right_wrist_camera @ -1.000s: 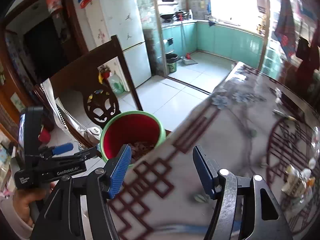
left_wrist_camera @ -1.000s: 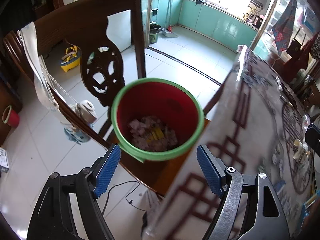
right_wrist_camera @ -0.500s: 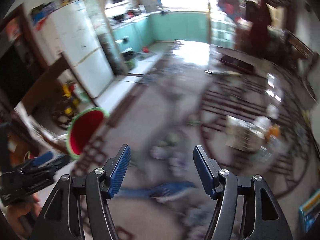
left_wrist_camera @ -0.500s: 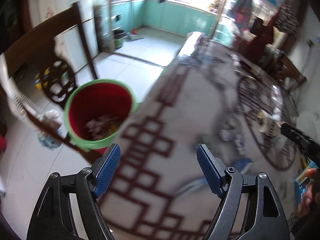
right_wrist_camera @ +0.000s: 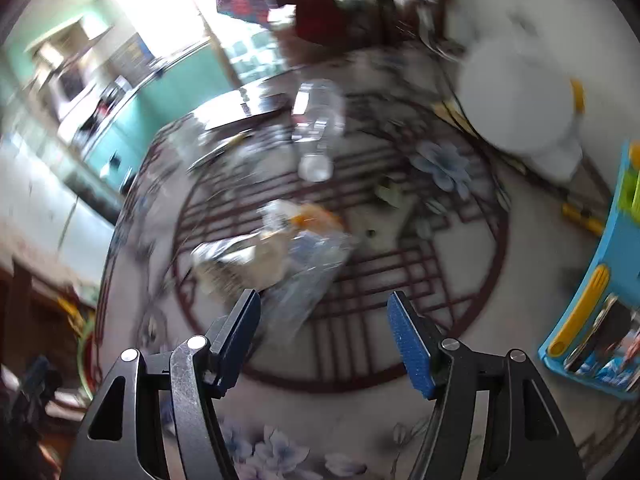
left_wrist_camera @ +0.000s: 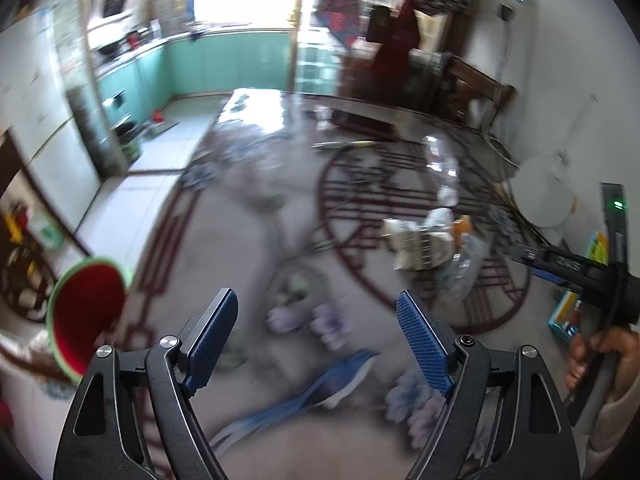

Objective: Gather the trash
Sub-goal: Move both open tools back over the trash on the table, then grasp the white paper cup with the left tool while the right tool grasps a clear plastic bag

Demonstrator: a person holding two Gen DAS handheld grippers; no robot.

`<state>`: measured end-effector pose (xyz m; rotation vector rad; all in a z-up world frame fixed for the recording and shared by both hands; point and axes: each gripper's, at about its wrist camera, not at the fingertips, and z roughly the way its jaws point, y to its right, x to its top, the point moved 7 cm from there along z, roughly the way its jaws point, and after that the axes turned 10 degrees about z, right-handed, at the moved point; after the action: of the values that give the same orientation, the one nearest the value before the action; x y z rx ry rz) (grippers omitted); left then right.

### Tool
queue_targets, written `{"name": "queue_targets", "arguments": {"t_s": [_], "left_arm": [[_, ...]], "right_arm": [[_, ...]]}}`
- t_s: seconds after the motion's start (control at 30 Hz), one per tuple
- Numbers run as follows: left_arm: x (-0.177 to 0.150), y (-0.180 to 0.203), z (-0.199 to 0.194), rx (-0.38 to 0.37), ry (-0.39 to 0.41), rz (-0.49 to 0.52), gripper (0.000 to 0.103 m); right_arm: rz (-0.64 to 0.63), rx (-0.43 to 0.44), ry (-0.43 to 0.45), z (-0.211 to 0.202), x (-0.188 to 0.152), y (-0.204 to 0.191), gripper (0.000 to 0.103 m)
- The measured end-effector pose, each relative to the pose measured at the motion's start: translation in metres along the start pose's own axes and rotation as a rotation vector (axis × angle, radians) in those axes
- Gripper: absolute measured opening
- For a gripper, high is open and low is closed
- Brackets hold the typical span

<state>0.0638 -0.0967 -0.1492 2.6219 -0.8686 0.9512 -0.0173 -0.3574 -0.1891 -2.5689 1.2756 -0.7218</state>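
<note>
A pile of crumpled wrappers and clear plastic [right_wrist_camera: 280, 248] lies on the patterned table, just beyond my open, empty right gripper [right_wrist_camera: 324, 336]; it also shows in the left wrist view [left_wrist_camera: 424, 240]. An empty clear plastic bottle [right_wrist_camera: 316, 128] lies farther back on the table. The red bin with a green rim [left_wrist_camera: 86, 312] stands at the table's left edge. My left gripper [left_wrist_camera: 316, 340] is open and empty over the table, well short of the pile. Both views are motion-blurred.
A white round appliance [right_wrist_camera: 520, 100] stands at the back right. A blue tray of utensils [right_wrist_camera: 600, 300] sits at the right edge. A pen-like stick [left_wrist_camera: 344, 145] and a dark flat object [left_wrist_camera: 360, 120] lie at the far side of the table.
Both grippers have swung right, away from the red bin and over the table toward the wrapper pile. Both stayed open and empty.
</note>
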Motion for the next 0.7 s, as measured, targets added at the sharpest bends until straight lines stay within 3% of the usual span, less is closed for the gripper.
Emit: {"name": "queue_targets", "arguments": {"t_s": [0.23,0.47,0.5,0.53,0.57,0.7], "left_arm": [[0.026,0.037,0.020,-0.076,-0.013,0.054,0.082],[0.040,0.056,0.051,-0.093,-0.056,0.053,0.082],[0.042,0.059,0.057,-0.097,-0.065,0.054,0.082],[0.045,0.063,0.065,-0.107,-0.076,0.057,0.082],[0.047,0.066,0.071,-0.115,-0.083,0.058,0.082],[0.056,0.084,0.099,-0.165,-0.117,0.054,0.082]], "right_arm": [[0.034,0.030,-0.077,0.049,0.011,-0.012,0.065],[0.057,0.032,-0.210,0.100,0.000,-0.017,0.065],[0.050,0.043,-0.189,0.100,0.001,-0.017,0.065],[0.036,0.037,-0.187,0.101,0.002,-0.017,0.062],[0.020,0.049,-0.189,0.103,0.003,-0.018,0.045],[0.010,0.064,-0.166,0.100,0.007,-0.009,0.004]]}}
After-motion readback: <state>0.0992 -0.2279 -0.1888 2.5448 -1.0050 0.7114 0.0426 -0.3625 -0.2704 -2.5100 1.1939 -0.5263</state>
